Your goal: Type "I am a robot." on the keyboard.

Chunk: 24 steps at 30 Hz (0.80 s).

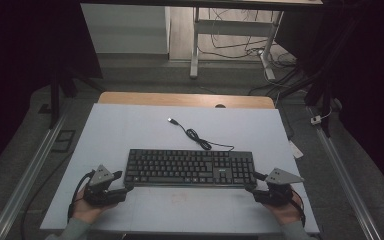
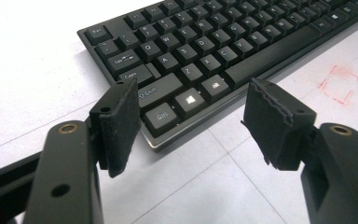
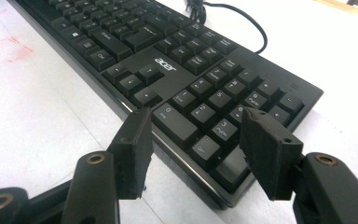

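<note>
— What's the setting?

— A dim room, dark on both sides. A white board (image 1: 180, 130) covers a wooden table (image 1: 185, 99), and only a strip of the wood shows at the far edge. Beyond it stand the legs of another desk (image 1: 230, 40) with cables on the floor, too murky to sort out.

— And on the board?

— A black keyboard (image 1: 191, 167) lies flat near the person's side, long edge parallel to the near edge. Its cable (image 1: 195, 135) curls away toward the far side and ends in a loose USB plug (image 1: 171, 120).

— Where are the grippers?

— The left gripper (image 1: 122, 181) sits at the keyboard's near left corner, the right gripper (image 1: 252, 182) at its near right corner. Both hands are cut off by the bottom edge, sleeves barely showing.

— Open or closed?

— In the left gripper view the jaws stand wide apart, the Ctrl corner between them, nothing gripped. In the right gripper view the jaws are also spread wide, the number pad corner between them. Whether either pad touches the keyboard I cannot tell.

— Anything else?

— A faint red square (image 2: 339, 84) is drawn on the board just near the keyboard's front edge. Most key legends are too blurred to read.
</note>
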Each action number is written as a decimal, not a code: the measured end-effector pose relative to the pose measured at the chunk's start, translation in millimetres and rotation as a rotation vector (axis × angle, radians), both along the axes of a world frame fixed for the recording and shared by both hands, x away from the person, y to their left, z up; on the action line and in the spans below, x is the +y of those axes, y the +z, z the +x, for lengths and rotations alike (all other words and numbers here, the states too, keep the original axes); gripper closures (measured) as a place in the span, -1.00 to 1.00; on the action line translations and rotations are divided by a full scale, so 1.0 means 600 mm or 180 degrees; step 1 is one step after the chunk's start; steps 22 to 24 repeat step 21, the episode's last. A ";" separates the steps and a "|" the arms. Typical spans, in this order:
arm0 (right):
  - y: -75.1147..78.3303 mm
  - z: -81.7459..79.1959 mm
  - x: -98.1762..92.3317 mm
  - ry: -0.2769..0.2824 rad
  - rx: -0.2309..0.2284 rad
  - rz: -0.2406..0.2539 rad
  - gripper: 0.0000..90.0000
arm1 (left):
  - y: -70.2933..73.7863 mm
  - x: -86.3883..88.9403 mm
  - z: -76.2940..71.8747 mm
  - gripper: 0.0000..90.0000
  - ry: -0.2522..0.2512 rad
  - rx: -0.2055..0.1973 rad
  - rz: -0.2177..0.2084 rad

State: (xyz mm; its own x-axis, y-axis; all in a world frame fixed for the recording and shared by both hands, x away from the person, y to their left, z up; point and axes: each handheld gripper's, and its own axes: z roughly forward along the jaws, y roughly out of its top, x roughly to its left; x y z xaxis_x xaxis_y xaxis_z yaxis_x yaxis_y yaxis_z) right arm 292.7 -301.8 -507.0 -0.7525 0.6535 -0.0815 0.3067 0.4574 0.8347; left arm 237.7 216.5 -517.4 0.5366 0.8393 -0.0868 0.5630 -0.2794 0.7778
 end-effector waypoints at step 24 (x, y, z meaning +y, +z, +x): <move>0.004 -0.004 -0.001 -0.0008 -0.0028 0.0019 -0.01 | 0.001 0.000 0.005 -0.20 0.0022 -0.0007 -0.0010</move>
